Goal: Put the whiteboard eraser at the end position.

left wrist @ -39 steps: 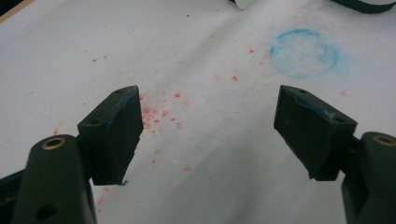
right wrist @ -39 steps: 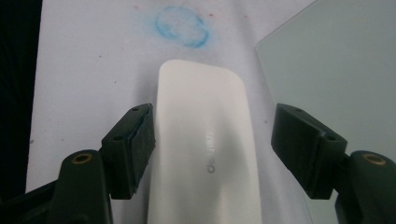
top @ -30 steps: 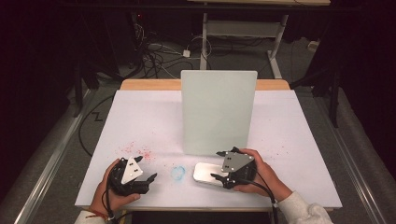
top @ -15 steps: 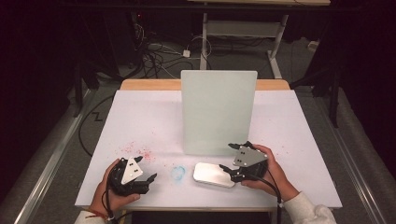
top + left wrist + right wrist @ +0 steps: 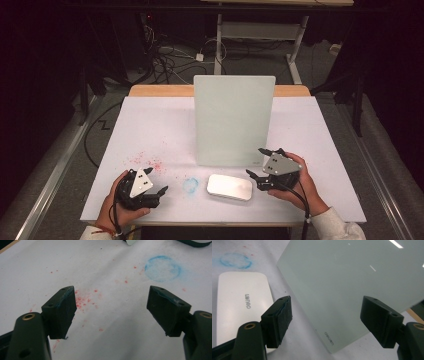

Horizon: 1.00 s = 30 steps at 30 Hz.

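A white rounded eraser block [image 5: 229, 186] [image 5: 239, 297] lies flat near the table's front edge. To its right, a hand holds my right gripper [image 5: 254, 161] [image 5: 325, 315], which is open. Its jaws have just been opening, with nothing between them. In the right gripper view they frame the lower corner of the upright pale glass board [image 5: 233, 120] [image 5: 352, 282]. My left gripper [image 5: 157, 180] [image 5: 111, 305] rests at the front left, open over bare white table with red specks [image 5: 85, 300]. A blue smudged ring [image 5: 190, 185] [image 5: 163, 268] lies between the left gripper and the eraser.
The white table top [image 5: 150, 125] carries scattered red specks [image 5: 147, 161] at its left. A wooden strip [image 5: 160, 91] runs along the far edge. On the dark floor beyond lie cables [image 5: 165, 60] and a metal table frame [image 5: 260, 30].
My right gripper has drawn back to the right off the eraser and opened. The eraser stays on the table. The left gripper has not moved.
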Tool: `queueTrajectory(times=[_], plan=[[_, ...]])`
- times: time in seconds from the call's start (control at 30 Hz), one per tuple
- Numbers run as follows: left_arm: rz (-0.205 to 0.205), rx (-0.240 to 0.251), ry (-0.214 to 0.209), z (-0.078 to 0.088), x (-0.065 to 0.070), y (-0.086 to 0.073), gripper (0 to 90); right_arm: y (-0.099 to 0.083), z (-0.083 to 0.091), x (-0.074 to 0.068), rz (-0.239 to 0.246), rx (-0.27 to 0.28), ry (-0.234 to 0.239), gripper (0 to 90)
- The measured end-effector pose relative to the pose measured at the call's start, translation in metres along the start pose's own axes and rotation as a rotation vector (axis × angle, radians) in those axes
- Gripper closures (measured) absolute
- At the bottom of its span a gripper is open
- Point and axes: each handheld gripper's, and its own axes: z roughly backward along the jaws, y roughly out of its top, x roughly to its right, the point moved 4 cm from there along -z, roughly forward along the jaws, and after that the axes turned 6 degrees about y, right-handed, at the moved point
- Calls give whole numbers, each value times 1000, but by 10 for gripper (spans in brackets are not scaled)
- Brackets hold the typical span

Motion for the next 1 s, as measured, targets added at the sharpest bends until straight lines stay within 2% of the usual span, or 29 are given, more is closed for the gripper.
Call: queueTrajectory(times=[0.4,0.73,0.8,1.0], plan=[[0,-1,1,0,0,0,228,-19,16,14,-44,-8,-79,255],[3,-1,2,0,0,0,228,-39,29,21,-88,-23,-114,244],[3,-3,3,0,0,0,228,-42,32,23,-85,-23,-129,238],[9,3,3,0,-2,1,228,-57,41,28,-148,-21,-168,201]])
